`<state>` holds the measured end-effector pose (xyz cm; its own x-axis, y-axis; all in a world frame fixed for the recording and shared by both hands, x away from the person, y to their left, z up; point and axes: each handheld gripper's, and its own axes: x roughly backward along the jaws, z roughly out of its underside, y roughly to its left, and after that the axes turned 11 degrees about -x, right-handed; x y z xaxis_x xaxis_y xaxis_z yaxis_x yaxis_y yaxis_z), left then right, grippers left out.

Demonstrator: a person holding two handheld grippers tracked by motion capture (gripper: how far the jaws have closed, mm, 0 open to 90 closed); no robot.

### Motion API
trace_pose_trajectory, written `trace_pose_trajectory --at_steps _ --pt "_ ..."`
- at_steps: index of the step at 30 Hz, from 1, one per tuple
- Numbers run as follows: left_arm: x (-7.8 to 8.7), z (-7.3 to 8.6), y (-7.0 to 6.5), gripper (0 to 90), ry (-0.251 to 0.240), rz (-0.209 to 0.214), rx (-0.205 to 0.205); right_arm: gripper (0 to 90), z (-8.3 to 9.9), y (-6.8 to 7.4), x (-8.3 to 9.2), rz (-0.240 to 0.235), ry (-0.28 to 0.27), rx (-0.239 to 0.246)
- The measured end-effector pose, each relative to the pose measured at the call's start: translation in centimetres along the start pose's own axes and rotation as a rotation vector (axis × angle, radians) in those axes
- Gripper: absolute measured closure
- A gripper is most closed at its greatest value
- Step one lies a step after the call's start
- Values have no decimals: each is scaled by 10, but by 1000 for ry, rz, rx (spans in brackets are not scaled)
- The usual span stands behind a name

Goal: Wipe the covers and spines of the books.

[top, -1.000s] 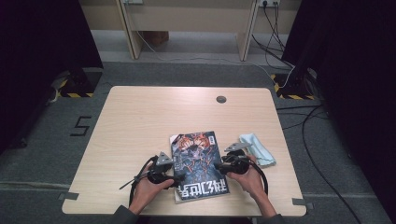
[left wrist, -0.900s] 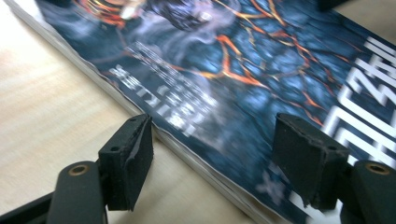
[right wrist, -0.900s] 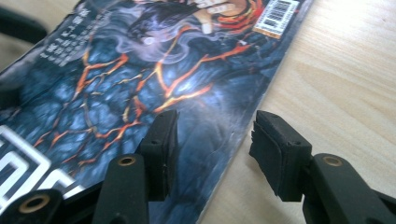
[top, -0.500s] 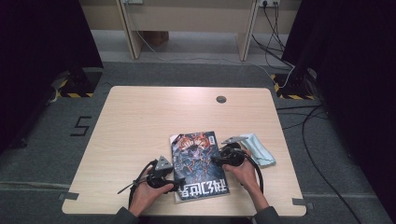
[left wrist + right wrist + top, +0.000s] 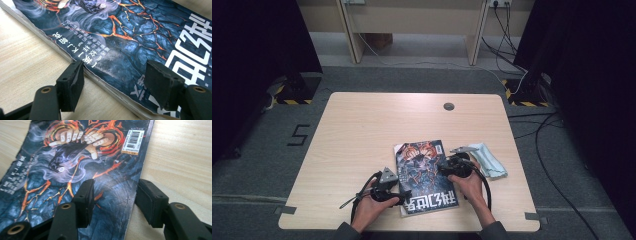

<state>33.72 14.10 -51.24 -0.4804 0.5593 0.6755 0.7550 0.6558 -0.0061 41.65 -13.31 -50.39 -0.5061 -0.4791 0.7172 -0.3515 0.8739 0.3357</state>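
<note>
Both grippers gape wide astride opposite long edges of the book (image 5: 426, 176): left gripper (image 5: 401, 194) at its near-left edge, right gripper (image 5: 443, 168) at its right edge. It lies flat on the desk (image 5: 362, 130), long axis running away from the person, so each hand looks equally near.

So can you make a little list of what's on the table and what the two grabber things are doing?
table: light wood table, small round hole near the far edge
book: dark book with orange cracks on its cover, lying flat near the person
cloth: pale blue cloth to the right of the book
left gripper: left gripper, open, jaws straddling the book's edge
right gripper: right gripper, open, jaws straddling the opposite edge
held: nothing gripped yet
</note>
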Motion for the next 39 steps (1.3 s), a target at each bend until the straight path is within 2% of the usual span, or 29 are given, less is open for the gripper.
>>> trace_pose_trajectory --at_steps 3,5,8,11,14,17,18,21,23,25,26,28,32,39 --pt "0 -1 0 312 5 -4 -3 519 0 0 0 2 -16 -37" --pt "0 -1 0 312 7 -5 -2 520 -1 1 3 -13 -40 -63" --pt "0 -1 -1 312 6 -15 4 562 -6 1 13 -78 -102 -85" --pt "0 0 -1 312 5 -14 9 577 -11 8 22 -107 -121 -56" --pt "1 0 -1 313 2 -15 10 630 -11 7 26 -165 -141 -110" --pt "1 1 -1 313 1 -15 12 667 -8 5 27 -183 -130 -129" --pt "1 1 -1 313 -1 -15 14 674 -8 6 27 -186 -124 -124" --pt "1 2 -1 313 -3 -16 14 679 -9 7 28 -153 -81 -90" --pt "1 2 -1 314 -2 -17 14 684 -9 6 29 -158 -72 -104" --pt "1 2 -1 313 -3 -18 13 676 -10 8 29 -151 -53 -86" --pt "1 2 -1 313 -2 -17 14 677 -9 8 27 -163 -19 -73" --pt "2 2 -1 314 -3 -17 14 683 -6 12 23 -173 -6 -74" --pt "2 2 0 314 -1 -15 10 697 -10 12 26 -203 0 -66" --pt "2 2 0 313 -4 -16 11 708 -9 15 25 -180 -15 -29"
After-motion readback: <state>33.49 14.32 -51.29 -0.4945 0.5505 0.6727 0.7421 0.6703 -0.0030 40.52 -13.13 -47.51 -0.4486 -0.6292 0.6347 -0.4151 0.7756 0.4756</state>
